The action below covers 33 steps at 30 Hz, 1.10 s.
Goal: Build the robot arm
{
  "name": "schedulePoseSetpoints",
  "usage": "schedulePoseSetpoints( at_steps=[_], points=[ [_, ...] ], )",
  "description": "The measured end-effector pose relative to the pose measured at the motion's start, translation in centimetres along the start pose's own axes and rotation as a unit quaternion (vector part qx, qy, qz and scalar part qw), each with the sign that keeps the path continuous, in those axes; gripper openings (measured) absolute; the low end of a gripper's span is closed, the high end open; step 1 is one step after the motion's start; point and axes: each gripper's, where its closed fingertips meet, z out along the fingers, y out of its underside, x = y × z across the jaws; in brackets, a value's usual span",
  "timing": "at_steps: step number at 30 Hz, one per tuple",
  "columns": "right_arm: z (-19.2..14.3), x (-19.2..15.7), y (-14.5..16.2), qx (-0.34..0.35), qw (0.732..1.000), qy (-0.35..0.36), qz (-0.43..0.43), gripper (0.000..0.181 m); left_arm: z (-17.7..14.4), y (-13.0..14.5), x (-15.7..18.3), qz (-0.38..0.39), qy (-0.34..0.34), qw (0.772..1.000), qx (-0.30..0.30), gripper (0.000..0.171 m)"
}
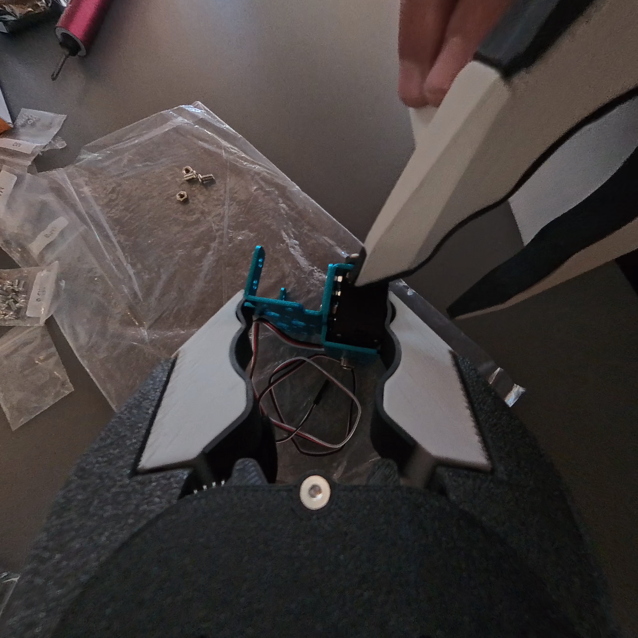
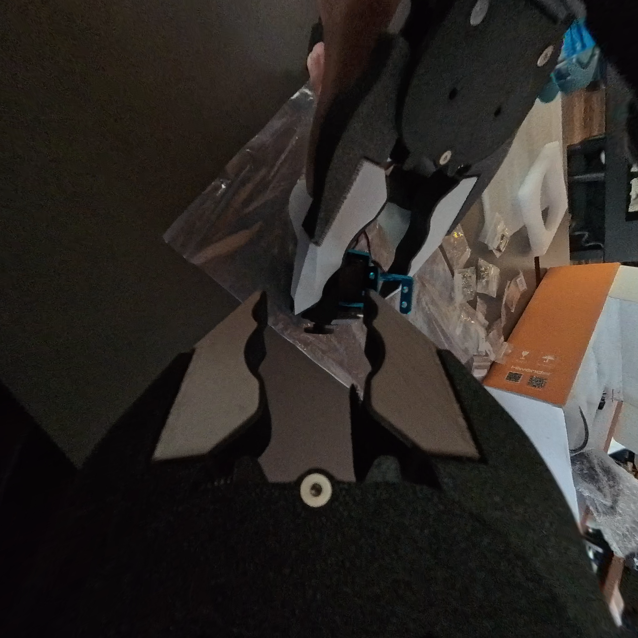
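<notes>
A blue metal bracket (image 1: pixel 286 310) with a black servo (image 1: pixel 359 310) mounted in it sits between the tips of my left gripper (image 1: pixel 316 303). The left gripper is shut on this assembly, one finger on the bracket's end and the other against the servo. The servo's red, black and white cable (image 1: pixel 310 411) loops below it. My right gripper (image 2: pixel 316 298) is open. One of its white fingers (image 1: pixel 431 165) comes down from the upper right, its tip against the servo's top corner. In the right wrist view the servo (image 2: pixel 347 286) lies just beyond the open tips, between the left gripper's fingers (image 2: pixel 303 262).
A clear plastic sheet (image 1: pixel 165 248) lies on the dark table under the assembly, with loose nuts and screws (image 1: pixel 193 179) on it. Small bags of hardware (image 1: pixel 24 293) lie at the left. A red-handled screwdriver (image 1: pixel 79 24) is far left. An orange and white box (image 2: pixel 552 331) stands at the right.
</notes>
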Motion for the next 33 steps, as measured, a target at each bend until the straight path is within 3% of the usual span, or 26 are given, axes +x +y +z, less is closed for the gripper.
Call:
schedulePoseSetpoints(
  at_steps=[6, 13, 18, 29, 33],
  points=[
    [-0.1, -1.1, -0.3, -0.015, 1.0, -0.016, -0.019, 0.051, 0.0, 0.1, 0.0, 0.003, 0.0, 1.0, 0.001, 0.075],
    [0.2, 0.2, 0.5, -0.038, 0.999, 0.002, -0.012, 0.06, 0.0, 0.1, 0.0, 0.002, -0.002, 1.0, -0.002, 0.075],
    [-0.6, -0.6, -0.1, -0.032, 0.999, -0.001, -0.026, 0.05, 0.0, 0.1, 0.0, 0.002, 0.0, 1.0, -0.002, 0.075],
    [0.0, -0.5, 0.5, -0.054, 0.998, -0.001, -0.034, 0.062, 0.0, 0.1, 0.3, 0.005, 0.004, 1.0, 0.0, 0.075],
    [-1.0, -0.4, -0.1, -0.039, 0.999, 0.003, -0.035, 0.055, 0.1, 0.1, 0.4, 0.005, 0.006, 1.0, 0.001, 0.076]
  ],
)
